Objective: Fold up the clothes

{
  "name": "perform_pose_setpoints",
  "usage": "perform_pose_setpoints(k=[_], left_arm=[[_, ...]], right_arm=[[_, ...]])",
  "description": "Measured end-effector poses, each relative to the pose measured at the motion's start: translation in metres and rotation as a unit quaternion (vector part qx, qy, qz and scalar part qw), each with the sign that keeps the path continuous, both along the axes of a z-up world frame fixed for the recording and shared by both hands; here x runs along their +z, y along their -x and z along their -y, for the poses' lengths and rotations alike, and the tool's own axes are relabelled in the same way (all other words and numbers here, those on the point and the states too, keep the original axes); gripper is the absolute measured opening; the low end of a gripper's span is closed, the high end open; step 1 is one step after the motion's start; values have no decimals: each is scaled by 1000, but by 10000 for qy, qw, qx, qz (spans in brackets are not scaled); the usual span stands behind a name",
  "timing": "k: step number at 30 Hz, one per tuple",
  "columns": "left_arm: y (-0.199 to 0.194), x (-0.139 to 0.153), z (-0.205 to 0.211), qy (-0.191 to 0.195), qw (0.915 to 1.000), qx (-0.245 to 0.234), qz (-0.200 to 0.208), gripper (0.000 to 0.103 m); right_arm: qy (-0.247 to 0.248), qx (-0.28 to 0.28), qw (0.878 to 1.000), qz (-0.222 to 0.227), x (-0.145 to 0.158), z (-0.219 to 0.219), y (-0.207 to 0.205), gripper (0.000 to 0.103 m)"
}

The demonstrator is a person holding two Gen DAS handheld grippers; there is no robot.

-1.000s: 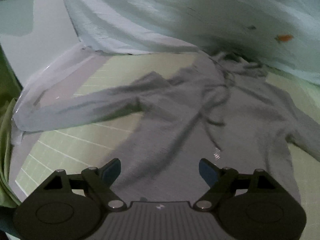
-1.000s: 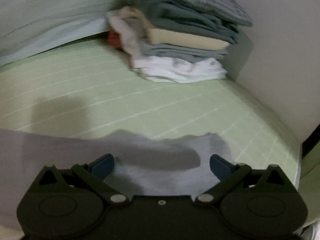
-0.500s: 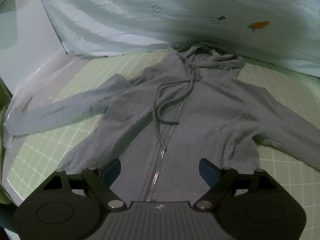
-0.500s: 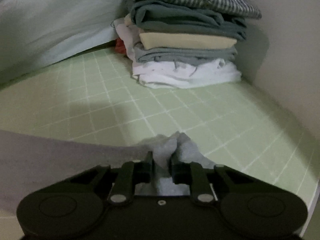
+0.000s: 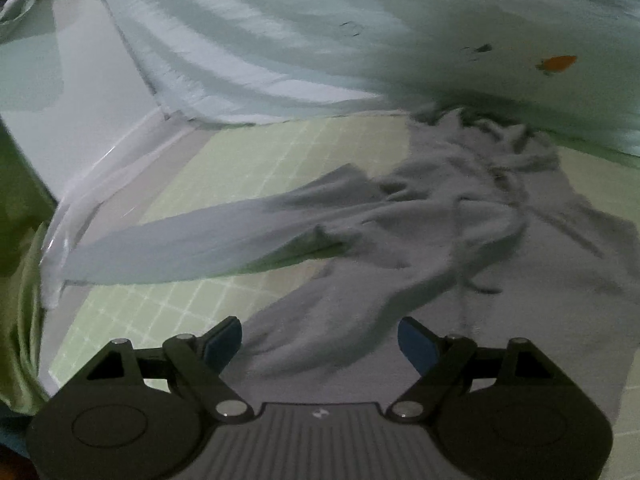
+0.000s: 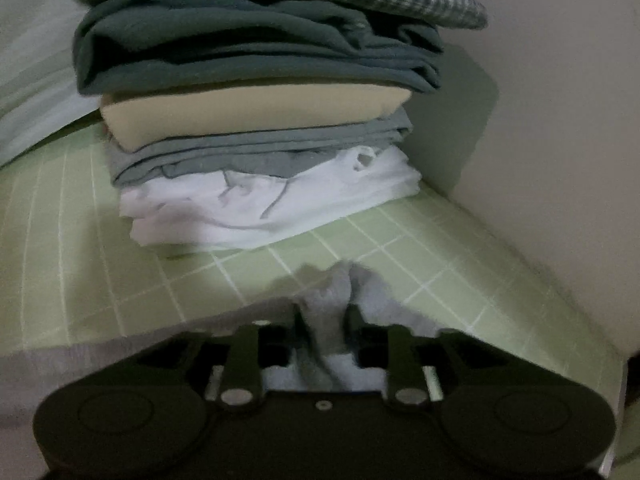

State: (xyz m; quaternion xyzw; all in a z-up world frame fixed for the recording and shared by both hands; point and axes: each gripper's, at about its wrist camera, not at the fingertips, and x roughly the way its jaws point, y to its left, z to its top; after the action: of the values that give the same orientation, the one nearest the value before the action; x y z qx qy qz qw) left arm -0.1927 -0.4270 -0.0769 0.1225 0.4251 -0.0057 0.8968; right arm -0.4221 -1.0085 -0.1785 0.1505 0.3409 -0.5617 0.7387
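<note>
Left wrist view: the left gripper [image 5: 320,338] hangs with its jaws spread wide and nothing between them. The grey hoodie [image 5: 460,240] lies rumpled on the green checked bed sheet [image 5: 248,148], directly ahead of and partly beneath the jaws. Its body runs away from the camera toward the hood, which is bunched against a pale quilt with carrot prints [image 5: 360,40]. One sleeve [image 5: 180,248] stretches off to the left, its long axis crossing the line of the jaws, its cuff near the bed's edge. This hand is the nearer one to that sleeve and to the hem.

Right wrist view: the right gripper [image 6: 322,320] pinches a bunched fold of the hoodie's other sleeve [image 6: 332,292], the cloth pressed between its jaws, which are opening slightly. The sleeve trails away to the lower left across the sheet. Straight ahead, near but not touching, stands a stack of folded clothes [image 6: 260,120] by the wall [image 6: 560,120]. Folding this sleeve in would likely mean carrying it left, toward the hoodie's body.
</note>
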Motion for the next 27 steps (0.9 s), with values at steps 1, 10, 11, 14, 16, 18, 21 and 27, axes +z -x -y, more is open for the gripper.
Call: perform_pose_setpoints(k=[1,10,11,14,16,18,21,27], left_arm=[[-3,-2,-8,-5,10000,52,-34,86],[-40,-26,-89,226,9980,381,-461,86],[-48,-29,-99,376,9971,335,-572,86],[-65,-41,-117,735,9938,55,-834,86],[-75,-50,-123,873,9911,-249,-972,86],[-82,-56,-123,982,9879,-584,-1051,86],[-91,-64,-120,1112,9815,-1071,-1134,86],[-96,-67,-121,1605,9667,-1422,-1398,40]], right_arm=[[-13,-44,10000,53,3,-7,0,49],[-662,1143,9868,934,20,-188,-34,81],[-825,1292,9825,1059,21,-213,-42,81],[-1447,1686,9632,1512,24,-277,-62,82],[-1932,1789,9459,1896,25,-309,-74,85],[-2135,1905,9376,1976,26,-337,-86,87],[-2015,2043,9441,1621,25,-370,-102,87],[-2141,1961,9473,1356,18,-402,-111,54]])
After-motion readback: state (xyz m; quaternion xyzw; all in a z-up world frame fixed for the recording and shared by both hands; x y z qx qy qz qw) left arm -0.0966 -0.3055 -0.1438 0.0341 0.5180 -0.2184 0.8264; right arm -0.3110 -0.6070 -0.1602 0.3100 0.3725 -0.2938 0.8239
